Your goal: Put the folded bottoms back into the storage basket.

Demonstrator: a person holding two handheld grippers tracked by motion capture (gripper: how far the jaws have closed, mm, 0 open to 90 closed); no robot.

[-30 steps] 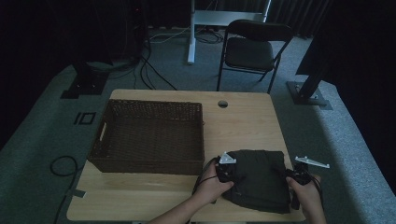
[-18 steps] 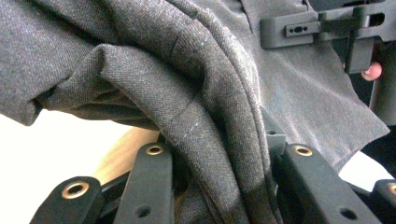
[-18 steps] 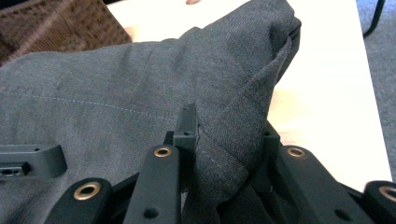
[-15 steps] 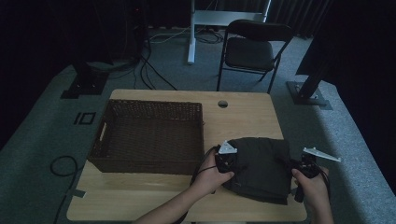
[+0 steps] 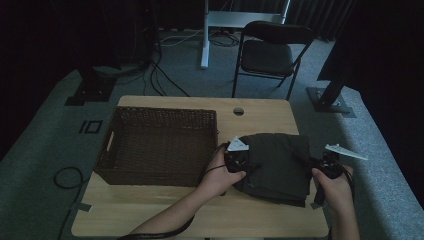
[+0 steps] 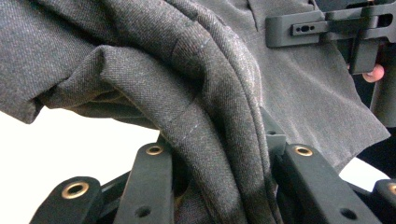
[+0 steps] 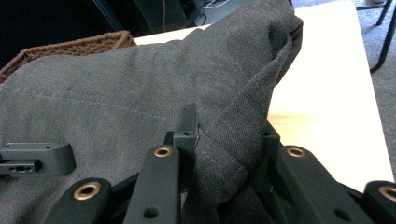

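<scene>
Folded dark-grey garment [image 5: 275, 162], thick layered edges, pinched by left claw [image 5: 239, 159] and right claw [image 5: 320, 165].

Both tools [image 5: 239, 159] [image 5: 326, 164] clamped, apart.

text: none readable | labels: none | brands: none | numbers: none | signs: none legible on any surface

Wooden table [image 5: 260, 112], empty brown wicker basket [image 5: 157, 145] on its left half, black folding chair [image 5: 270, 52] beyond
</scene>
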